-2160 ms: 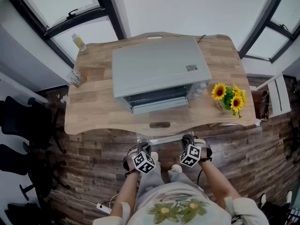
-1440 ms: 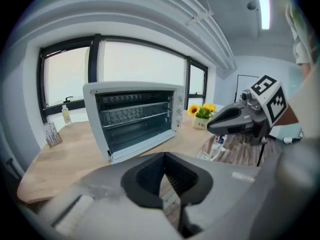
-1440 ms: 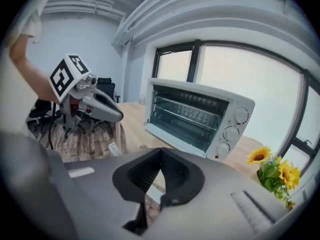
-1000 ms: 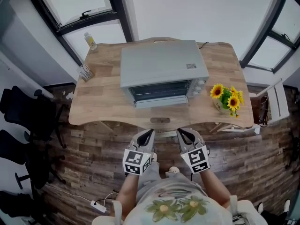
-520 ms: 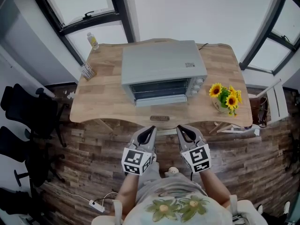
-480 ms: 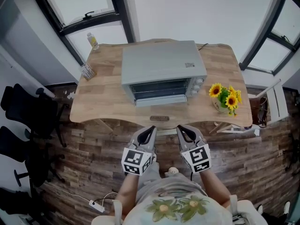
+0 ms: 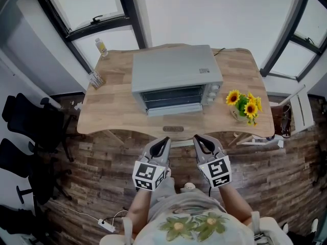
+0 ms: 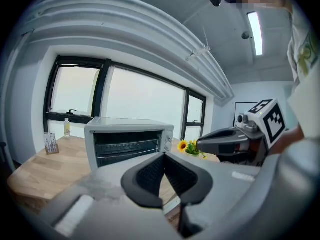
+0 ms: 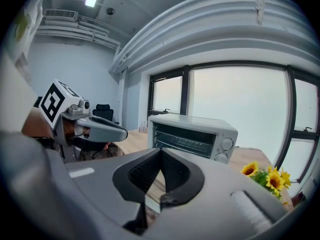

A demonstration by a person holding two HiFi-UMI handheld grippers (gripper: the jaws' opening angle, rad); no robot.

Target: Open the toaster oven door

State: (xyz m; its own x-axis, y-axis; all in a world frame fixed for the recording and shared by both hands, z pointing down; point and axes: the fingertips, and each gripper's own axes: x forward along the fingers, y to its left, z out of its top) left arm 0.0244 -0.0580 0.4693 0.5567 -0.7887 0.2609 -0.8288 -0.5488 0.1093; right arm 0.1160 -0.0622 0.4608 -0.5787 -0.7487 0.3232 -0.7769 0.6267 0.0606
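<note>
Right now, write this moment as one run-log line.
stage: pre-contact | left gripper: shut, empty | right gripper: shut, empty | toaster oven door: closed, untouched | grippers: short of table

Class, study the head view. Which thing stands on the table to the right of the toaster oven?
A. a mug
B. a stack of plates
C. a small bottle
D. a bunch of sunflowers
D: the sunflowers stand on the table just right of the toaster oven, on its knob side, while the small bottle is at the far left corner.
</note>
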